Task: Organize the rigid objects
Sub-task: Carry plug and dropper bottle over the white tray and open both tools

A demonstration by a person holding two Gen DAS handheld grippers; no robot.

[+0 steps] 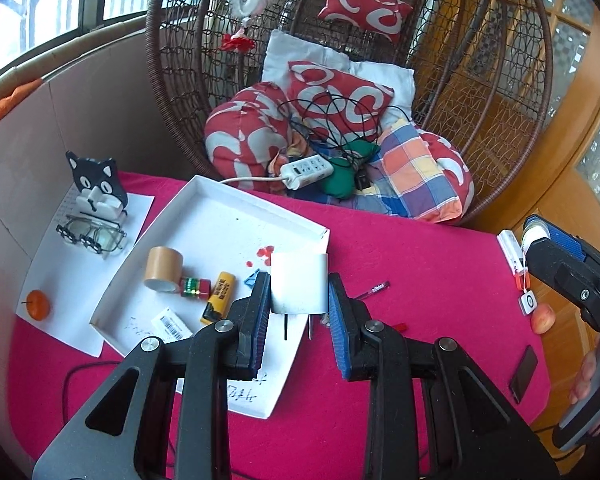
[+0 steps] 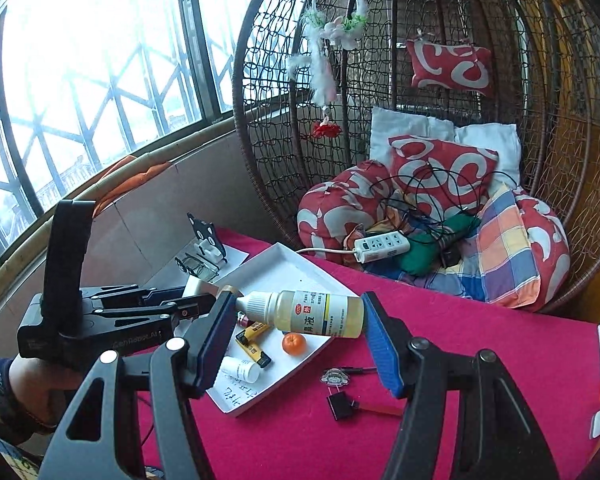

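left wrist view: the left gripper [image 1: 299, 304] is clenched on a white plug adapter [image 1: 299, 289], a smooth rounded block with thin metal prongs hanging below it, pinched between ribbed blue pads [image 1: 262, 312]. it hangs above the right rim of a shallow white tray [image 1: 204, 196], a flat rectangular box with low walls, at the centre of the frame. inside the tray, left of centre, lie a glossy tan tape roll [image 1: 163, 269], a small red-and-green cylinder [image 1: 195, 287] and a yellow-and-black lighter [image 1: 219, 297]. the tray's upper half is bare white floor. a magenta cloth [image 1: 420, 264] covers the table; its right half is mostly open, with a pen [image 1: 374, 290] just right of the fingers.

right wrist view: the right gripper [image 2: 300, 312] grasps a translucent plastic bottle [image 2: 302, 311] lying sideways, white ribbed cap to the left, pale yellow liquid inside, held end to end by its blue pads. below it sits the tray's near corner, holding an orange [image 2: 293, 343] and a small white bottle [image 2: 240, 369]. a black binder clip [image 2: 342, 404] rests on open cloth at lower centre. a brown wicker chair [image 2: 420, 80] with patterned cushions bounds the table's far edge in the upper right.
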